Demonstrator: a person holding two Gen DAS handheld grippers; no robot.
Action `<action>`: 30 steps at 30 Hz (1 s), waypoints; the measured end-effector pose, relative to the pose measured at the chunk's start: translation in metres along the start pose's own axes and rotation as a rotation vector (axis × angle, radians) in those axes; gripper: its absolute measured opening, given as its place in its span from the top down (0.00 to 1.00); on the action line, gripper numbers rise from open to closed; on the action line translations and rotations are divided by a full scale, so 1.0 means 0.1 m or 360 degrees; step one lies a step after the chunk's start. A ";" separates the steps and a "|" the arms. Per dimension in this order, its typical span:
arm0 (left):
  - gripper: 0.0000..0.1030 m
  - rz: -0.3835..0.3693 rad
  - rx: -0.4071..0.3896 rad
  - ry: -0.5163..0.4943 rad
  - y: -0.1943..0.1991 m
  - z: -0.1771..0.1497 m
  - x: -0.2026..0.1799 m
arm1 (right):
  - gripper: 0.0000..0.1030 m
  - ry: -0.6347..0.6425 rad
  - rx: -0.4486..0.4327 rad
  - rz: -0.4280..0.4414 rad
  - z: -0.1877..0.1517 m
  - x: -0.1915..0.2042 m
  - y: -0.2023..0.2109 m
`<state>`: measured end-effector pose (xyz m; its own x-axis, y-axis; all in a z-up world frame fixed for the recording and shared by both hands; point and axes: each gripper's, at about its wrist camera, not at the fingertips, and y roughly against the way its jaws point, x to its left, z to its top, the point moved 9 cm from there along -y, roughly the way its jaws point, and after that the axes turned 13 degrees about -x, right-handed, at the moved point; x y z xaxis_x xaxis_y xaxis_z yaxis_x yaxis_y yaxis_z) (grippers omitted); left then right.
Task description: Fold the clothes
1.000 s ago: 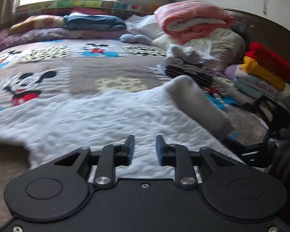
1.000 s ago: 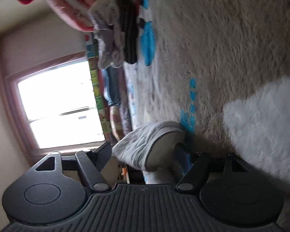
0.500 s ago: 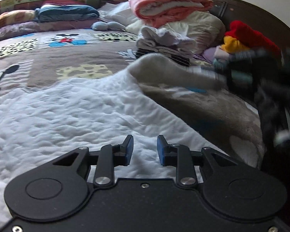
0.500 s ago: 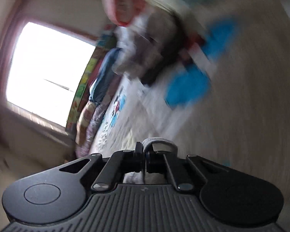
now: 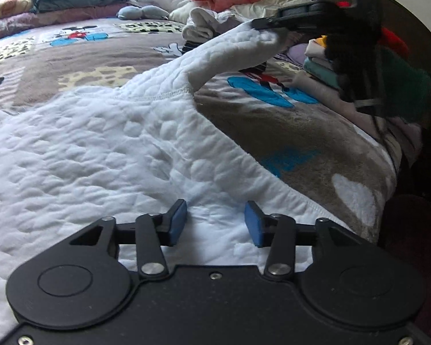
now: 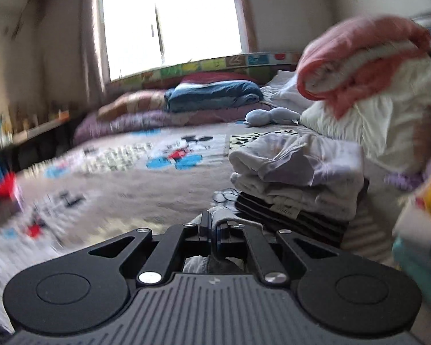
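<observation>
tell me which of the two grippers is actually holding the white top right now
The right gripper: its jaws are shut on the sleeve of the white top, lifting it. The left gripper stands open above the hem, gripping nothing.

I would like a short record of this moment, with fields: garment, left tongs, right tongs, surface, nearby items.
garment: white quilted top, spread flat, one sleeve lifted
left tongs: open, above the hem, holding nothing
right tongs: shut on the sleeve end
surface: cartoon-print blanket on a bed
nearby items: folded clothes stack, pink blanket
</observation>
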<state>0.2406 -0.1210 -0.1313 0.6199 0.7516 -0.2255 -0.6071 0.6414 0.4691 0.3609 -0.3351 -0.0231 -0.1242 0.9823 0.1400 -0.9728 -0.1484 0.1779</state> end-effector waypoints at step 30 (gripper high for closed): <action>0.45 -0.0171 0.0046 0.0086 0.05 -0.01 0.03 | 0.36 -0.1321 0.0274 -0.0335 -1.05 -0.64 0.13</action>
<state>0.2391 -0.1152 -0.1307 0.6525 0.6862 -0.3214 -0.5233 0.7148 0.4639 0.3360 -0.3882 -0.1317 0.3025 0.6006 0.7401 -0.9081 -0.0543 0.4152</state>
